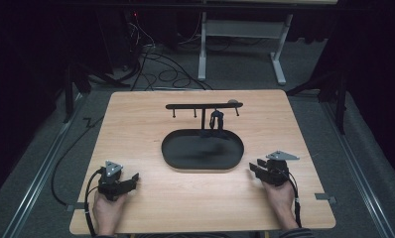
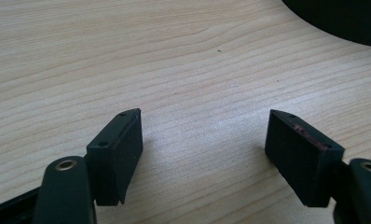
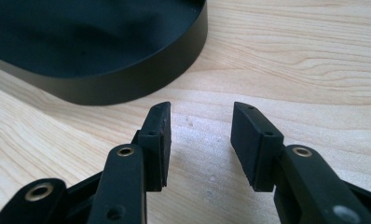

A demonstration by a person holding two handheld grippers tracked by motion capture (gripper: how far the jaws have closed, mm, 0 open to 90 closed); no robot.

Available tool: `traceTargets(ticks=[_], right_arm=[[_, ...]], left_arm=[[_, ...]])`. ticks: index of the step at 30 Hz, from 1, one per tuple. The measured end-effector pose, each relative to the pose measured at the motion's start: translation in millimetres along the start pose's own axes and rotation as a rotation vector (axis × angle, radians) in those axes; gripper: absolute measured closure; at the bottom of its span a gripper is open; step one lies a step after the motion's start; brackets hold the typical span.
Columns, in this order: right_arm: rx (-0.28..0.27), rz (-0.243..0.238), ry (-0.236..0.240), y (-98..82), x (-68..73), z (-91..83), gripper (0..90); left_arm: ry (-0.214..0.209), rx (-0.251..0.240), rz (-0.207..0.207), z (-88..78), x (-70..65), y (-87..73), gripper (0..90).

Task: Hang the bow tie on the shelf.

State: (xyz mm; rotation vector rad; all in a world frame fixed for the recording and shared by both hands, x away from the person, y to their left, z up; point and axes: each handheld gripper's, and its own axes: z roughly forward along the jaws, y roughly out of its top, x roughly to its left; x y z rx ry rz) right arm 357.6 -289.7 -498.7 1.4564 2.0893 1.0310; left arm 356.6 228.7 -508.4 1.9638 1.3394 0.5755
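With both the left tongs [image 1: 127, 181] and right tongs [image 1: 255, 168] standing wide and empty on the table [image 1: 136, 129], reach forward between them over the oval tray [image 1: 178, 161] toward the dark item [image 1: 216, 119] hanging from the rack [image 1: 204, 105], approaching slowly.

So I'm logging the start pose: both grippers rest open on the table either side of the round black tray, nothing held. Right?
Only the shape is wrong: the black tray is oval, as the high view shows. The left gripper and right gripper do sit open on the table beside it, holding nothing.
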Motion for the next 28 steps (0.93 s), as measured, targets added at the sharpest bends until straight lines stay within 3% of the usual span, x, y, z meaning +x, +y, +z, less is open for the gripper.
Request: traceTargets(ticks=[8, 17, 28], right_arm=[[0.009, -0.015, -0.008, -0.2, 4.6, 4.6, 58.0], [0.034, -0.104, -0.046, 1.1, 15.2, 8.3, 48.5], [0.037, -0.103, -0.043, 1.8, 15.7, 9.4, 45.4]], left_arm=[[0.000, 0.000, 0.000, 0.0, 0.0, 0.0, 27.9], [-0.001, 0.000, 0.000, 0.0, 0.1, -0.1, 28.0], [-0.001, -0.002, -0.001, 0.1, -0.1, -0.1, 27.8]])
